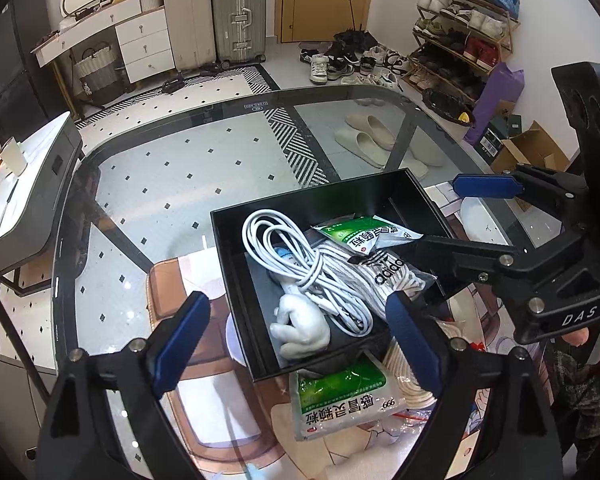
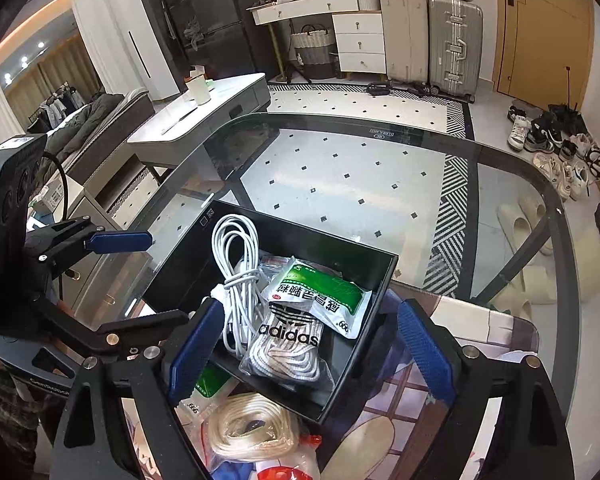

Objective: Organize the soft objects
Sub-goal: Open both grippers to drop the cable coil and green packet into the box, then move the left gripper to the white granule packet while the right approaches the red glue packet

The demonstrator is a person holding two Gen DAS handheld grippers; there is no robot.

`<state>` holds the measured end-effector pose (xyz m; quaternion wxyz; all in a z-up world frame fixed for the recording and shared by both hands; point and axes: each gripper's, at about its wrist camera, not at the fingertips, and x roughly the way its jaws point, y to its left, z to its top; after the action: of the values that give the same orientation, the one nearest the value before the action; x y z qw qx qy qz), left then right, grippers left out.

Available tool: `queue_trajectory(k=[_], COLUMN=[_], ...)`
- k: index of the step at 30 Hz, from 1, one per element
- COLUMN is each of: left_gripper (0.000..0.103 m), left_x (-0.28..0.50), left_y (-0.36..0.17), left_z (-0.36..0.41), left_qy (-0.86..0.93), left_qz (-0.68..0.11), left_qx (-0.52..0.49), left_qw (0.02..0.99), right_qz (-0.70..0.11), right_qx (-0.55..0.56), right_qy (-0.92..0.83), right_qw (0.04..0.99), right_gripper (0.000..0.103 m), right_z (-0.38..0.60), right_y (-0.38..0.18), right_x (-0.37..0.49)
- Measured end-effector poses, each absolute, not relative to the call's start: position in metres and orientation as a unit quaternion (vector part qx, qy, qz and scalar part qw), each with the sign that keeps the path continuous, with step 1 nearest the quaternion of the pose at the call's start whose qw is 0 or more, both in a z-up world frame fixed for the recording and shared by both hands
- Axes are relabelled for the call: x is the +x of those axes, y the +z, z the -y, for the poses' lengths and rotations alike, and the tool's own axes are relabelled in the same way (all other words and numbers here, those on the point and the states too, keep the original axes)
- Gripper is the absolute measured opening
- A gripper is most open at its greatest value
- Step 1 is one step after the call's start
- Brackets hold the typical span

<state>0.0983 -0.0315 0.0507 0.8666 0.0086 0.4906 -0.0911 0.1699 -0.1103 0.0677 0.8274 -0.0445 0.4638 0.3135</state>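
Note:
A black box (image 1: 284,196) (image 2: 340,248) stands on the glass table. It holds a coiled white cable (image 1: 284,248) (image 2: 236,248), a green sachet (image 1: 360,234) (image 2: 324,296), a bag of adidas laces (image 1: 384,272) (image 2: 288,340) and a grey soft figure (image 1: 300,328). In front of the box lie a second green sachet (image 1: 344,400) and a bagged cream rope (image 2: 252,424). My left gripper (image 1: 298,344) (image 2: 140,280) hovers open over the box's near left corner. My right gripper (image 2: 310,350) (image 1: 432,220) hovers open over its near right side. Neither holds anything.
The box rests partly on a printed mat (image 1: 204,360) near the front of the glass table (image 1: 180,120). A low grey side table (image 1: 28,192) stands to the left. Slippers (image 1: 364,136) show through the glass; suitcases and a shoe rack line the far wall.

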Motion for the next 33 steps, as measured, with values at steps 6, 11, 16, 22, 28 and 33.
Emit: queue_trajectory(k=[6, 11, 16, 22, 28, 33], left_gripper=[0.095, 0.097, 0.100, 0.102, 0.102, 0.102], left_x=[0.086, 0.078, 0.071, 0.064, 0.059, 0.055], left_y=[0.048, 0.043, 0.037, 0.030, 0.027, 0.022], left_z=[0.031, 0.033, 0.032, 0.035, 0.034, 0.035], left_qy=[-0.088, -0.084, -0.078, -0.080, -0.078, -0.077], left_qz=[-0.495, -0.504, -0.507, -0.510, -0.511, -0.514], left_qx=[0.001, 0.000, -0.004, -0.007, -0.014, -0.017], left_qw=[0.864, 0.860, 0.859, 0.856, 0.856, 0.854], right_qz=[-0.464, -0.466, -0.470, -0.475, -0.480, -0.485], right_qx=[-0.050, -0.056, -0.065, -0.071, -0.073, -0.080], right_qy=[0.311, 0.310, 0.312, 0.314, 0.314, 0.317], right_qw=[0.828, 0.827, 0.823, 0.819, 0.816, 0.811], right_gripper=[0.096, 0.099, 0.099, 0.101, 0.102, 0.102], right_z=[0.120, 0.124, 0.128, 0.134, 0.142, 0.145], right_y=[0.070, 0.068, 0.066, 0.061, 0.054, 0.047], right_x=[0.154, 0.140, 0.128, 0.114, 0.103, 0.093])
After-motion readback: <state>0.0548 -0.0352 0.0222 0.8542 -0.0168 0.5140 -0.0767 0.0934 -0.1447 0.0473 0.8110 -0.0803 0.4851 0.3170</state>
